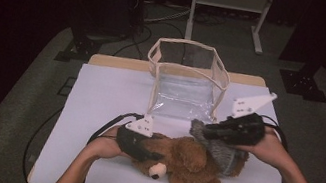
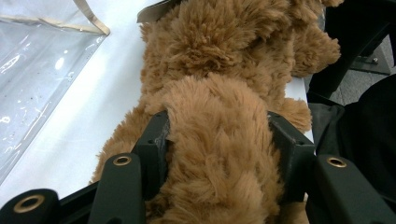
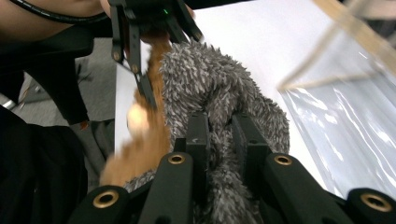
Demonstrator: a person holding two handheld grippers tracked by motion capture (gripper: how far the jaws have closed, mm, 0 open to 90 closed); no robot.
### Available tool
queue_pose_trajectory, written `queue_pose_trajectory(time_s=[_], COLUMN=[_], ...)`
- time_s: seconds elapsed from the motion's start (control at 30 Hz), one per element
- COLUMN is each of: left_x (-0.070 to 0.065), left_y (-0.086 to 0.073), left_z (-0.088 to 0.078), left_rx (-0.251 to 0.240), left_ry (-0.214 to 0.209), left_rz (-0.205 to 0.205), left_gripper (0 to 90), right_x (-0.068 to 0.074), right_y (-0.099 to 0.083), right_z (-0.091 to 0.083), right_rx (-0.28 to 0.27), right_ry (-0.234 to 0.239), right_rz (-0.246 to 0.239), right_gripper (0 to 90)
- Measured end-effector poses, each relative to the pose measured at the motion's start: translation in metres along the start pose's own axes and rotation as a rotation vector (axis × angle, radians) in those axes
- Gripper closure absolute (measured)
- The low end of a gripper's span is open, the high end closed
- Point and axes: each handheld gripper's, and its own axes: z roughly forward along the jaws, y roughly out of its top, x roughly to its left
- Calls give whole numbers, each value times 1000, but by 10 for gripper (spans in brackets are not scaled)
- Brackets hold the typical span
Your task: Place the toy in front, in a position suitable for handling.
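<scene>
— So, lying nearest, at the front edge of the white tabletop [image 1: 98, 100]: brown teddy bear [image 1: 188, 164], stretched on its side.

— Being clamped by the left tool [image 1: 147, 155], jaws pressing into a thick roll of brown fur [image 2: 219, 154] from both sides.

— And being tugged by the right tool [image 1: 197, 128]?

— Pinching a grey knitted garment [image 3: 210, 88], jaws nearly together with the grey fabric squeezed between them, up against the bear's body.

— Sitting farther back?

— Standing just beyond the bear, near the middle of the tabletop: clear plastic bag [image 1: 188, 83] with beige trim, open at the top, apart from both tools.
</scene>
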Motion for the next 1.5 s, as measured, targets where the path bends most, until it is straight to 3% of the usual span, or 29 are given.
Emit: queue_pose_trajectory(time_s=[0.1, 0.17, 0.3, 0.37, 0.47, 0.57, 0.63, 0.77, 0.83, 0.97, 1.17, 1.3, 1.5], left_x=[-1, -1, -2, -2, -2, -4, -4, -6, -7, -7, -10, -12, -12], left_y=[0, -1, -5, -6, -3, -3, -7, -16, -18, -16, -18, -22, -22], left_z=[0, 0, -1, -2, -6, -14, -18, -15, -12, -11, -10, -11, -10], left_rx=[-5, -12, -35, -50, -65, -64, -61, -78, -91, -87, -91, -90, -100], left_ry=[0, 2, -1, -7, -12, 13, 9, -14, -18, -19, -14, -12, -12], left_rz=[2, 0, -12, -21, -26, -51, -61, -49, -44, -37, -33, -30, -31], left_gripper=[477, 475, 463, 425, 344, 256, 268, 450, 494, 501, 482, 461, 447], right_x=[0, 0, 2, 5, 11, 16, 18, 20, 20, 20, 30, 33, 25], right_y=[19, 22, 8, -5, -16, -21, -23, -18, -9, 15, 38, 33, 7], right_z=[30, 48, 75, 77, 72, 68, 66, 67, 67, 74, 109, 115, 92], right_rx=[40, 79, 151, 138, 111, 102, 101, 115, 120, 122, 134, 159, 179], right_ry=[47, 64, 103, 123, 121, 116, 115, 115, 108, 118, 159, 167, 135], right_rz=[-33, -45, -44, -13, -5, -4, -1, -21, -38, -74, -131, -146, -92], right_gripper=[779, 779, 780, 782, 783, 783, 783, 782, 782, 782, 781, 781, 781])
